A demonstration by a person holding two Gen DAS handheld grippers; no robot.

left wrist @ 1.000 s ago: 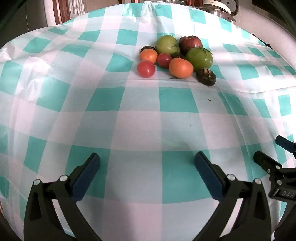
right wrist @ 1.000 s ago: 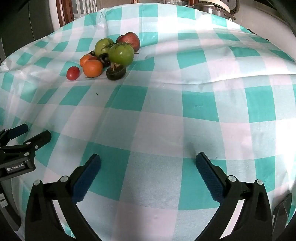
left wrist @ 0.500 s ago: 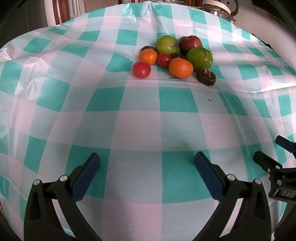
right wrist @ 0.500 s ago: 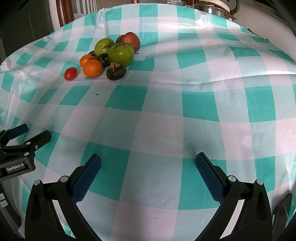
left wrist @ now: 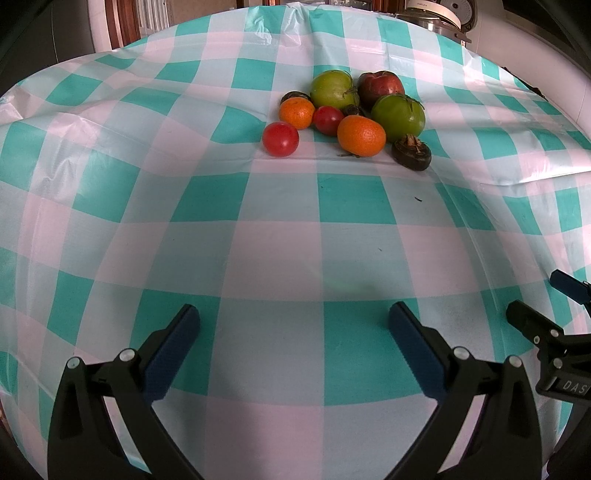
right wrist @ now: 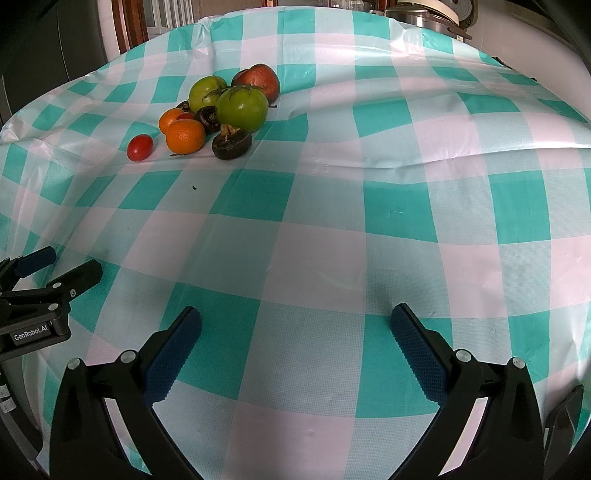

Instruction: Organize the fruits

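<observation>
A pile of fruit lies far ahead on the checked tablecloth (left wrist: 280,258). It holds two green tomatoes (left wrist: 398,114) (left wrist: 334,88), a red apple (left wrist: 382,85), two oranges (left wrist: 361,135) (left wrist: 296,113), a red tomato (left wrist: 328,119) and dark round fruits (left wrist: 412,152). A small red tomato (left wrist: 280,139) (right wrist: 140,147) sits apart at the pile's left. My left gripper (left wrist: 295,317) (right wrist: 66,262) is open and empty, well short of the fruit. My right gripper (right wrist: 295,321) (left wrist: 537,295), beside it on the right, is also open and empty. The green tomato (right wrist: 242,107) and the near dark fruit (right wrist: 232,142) face the right wrist view.
The teal and white cloth is wrinkled, with a raised fold (right wrist: 406,170) to the right of the pile. A metal cooker (left wrist: 439,14) stands beyond the table's far right edge. A wooden frame (right wrist: 122,26) is at the back left.
The small red tomato has rolled a little to the left, away from the pile. Both grippers and the other fruit have stayed where they were.
</observation>
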